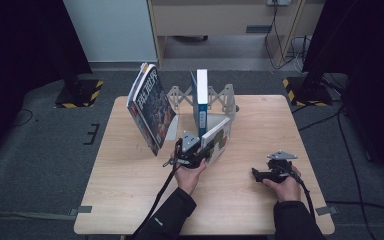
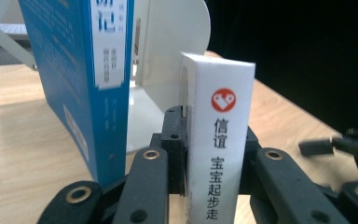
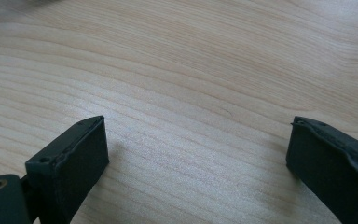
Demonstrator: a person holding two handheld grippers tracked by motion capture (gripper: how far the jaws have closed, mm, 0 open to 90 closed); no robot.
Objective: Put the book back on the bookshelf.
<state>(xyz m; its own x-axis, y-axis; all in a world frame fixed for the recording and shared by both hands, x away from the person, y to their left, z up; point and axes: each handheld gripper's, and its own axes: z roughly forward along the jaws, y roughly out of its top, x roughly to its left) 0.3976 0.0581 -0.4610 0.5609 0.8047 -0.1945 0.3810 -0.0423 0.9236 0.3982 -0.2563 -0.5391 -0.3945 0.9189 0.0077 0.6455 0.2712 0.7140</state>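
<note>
Left gripper (image 1: 206,150) clamps white book (image 1: 216,137), placing it in bookend rack (image 1: 228,97).
Book tilted, just right of the upright blue book (image 1: 200,102); jaws squeeze its spine in the left gripper view. Right gripper (image 1: 260,175) idle, jaws wide apart over the worktop (image 1: 130,190). Next, probably: stand it upright, slide it against the blue one.

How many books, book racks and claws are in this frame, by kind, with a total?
Books: 3, a tilted magazine-style book, an upright blue book, and a white book clamped in the left claw.
Book racks: 1, the expanding rack.
Claws: 2, the left claw and the right claw, open over the table.
Total: 6
</note>
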